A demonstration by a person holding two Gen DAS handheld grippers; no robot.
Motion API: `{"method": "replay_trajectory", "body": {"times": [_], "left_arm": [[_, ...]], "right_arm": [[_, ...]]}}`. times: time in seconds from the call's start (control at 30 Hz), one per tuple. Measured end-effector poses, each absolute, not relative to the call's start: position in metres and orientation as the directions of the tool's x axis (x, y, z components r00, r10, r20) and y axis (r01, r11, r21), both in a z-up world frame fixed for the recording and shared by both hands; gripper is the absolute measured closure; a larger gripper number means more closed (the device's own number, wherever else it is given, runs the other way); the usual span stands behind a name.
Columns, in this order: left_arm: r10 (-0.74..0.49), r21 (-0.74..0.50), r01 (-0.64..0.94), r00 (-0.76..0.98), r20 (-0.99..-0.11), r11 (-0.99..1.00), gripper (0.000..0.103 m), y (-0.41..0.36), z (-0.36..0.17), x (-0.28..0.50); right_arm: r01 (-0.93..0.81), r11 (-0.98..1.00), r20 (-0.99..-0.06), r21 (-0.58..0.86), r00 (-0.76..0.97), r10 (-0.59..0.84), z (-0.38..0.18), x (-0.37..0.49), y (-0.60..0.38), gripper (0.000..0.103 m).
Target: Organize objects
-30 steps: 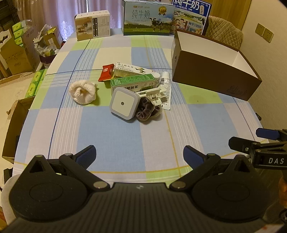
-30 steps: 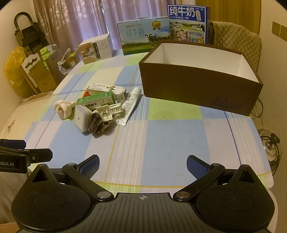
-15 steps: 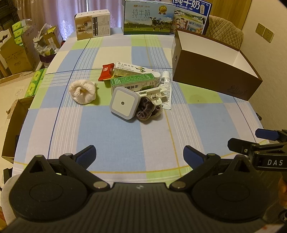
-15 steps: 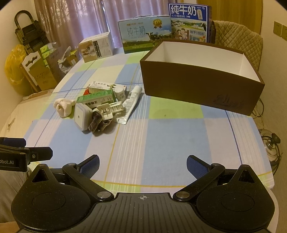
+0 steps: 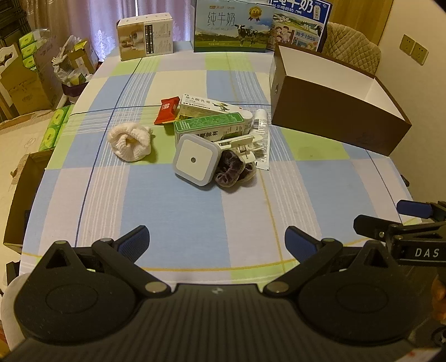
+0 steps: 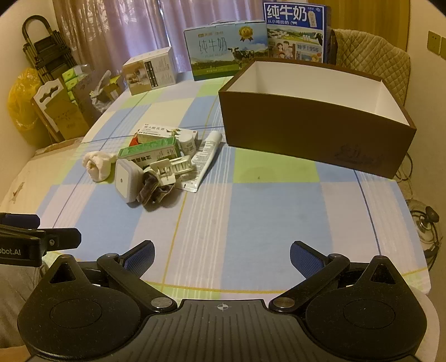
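Observation:
A pile lies mid-table: a white square night light, a dark scrunchie, a white clip, a green medicine box, a white-green box, a red packet, a tube and a white cloth ball. An open brown box with a white inside stands to the right. My left gripper hangs open over the near table edge, nothing between its fingers. My right gripper is open too, facing the brown box and the pile.
Two milk cartons and a small printed box stand at the table's far edge. A quilted chair is behind the brown box. Cardboard boxes and green packs sit on the floor at left. The checked tablecloth spreads between grippers and pile.
Both views have shifted very slightly; the pile and box have not moved. Both grippers stay open at the near edge.

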State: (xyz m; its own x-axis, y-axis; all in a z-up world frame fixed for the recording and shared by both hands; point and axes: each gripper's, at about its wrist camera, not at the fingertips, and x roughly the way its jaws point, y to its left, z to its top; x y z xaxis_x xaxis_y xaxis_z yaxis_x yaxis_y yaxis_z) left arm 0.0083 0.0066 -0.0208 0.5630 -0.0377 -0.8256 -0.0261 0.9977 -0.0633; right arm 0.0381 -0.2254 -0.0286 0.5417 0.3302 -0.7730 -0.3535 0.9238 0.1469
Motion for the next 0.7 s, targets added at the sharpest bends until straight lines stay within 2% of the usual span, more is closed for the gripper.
{"method": "replay_trajectory", "body": {"times": [0.7], "left_arm": [[-0.014,-0.019,-0.002,0.585,-0.811,1.0,0.001,0.029,-0.042,0.054]], "right_arm": [[-0.395,0.893,-0.732,0.216,0.539,0.416,-0.047,0.083,-0.203,0.002]]}}
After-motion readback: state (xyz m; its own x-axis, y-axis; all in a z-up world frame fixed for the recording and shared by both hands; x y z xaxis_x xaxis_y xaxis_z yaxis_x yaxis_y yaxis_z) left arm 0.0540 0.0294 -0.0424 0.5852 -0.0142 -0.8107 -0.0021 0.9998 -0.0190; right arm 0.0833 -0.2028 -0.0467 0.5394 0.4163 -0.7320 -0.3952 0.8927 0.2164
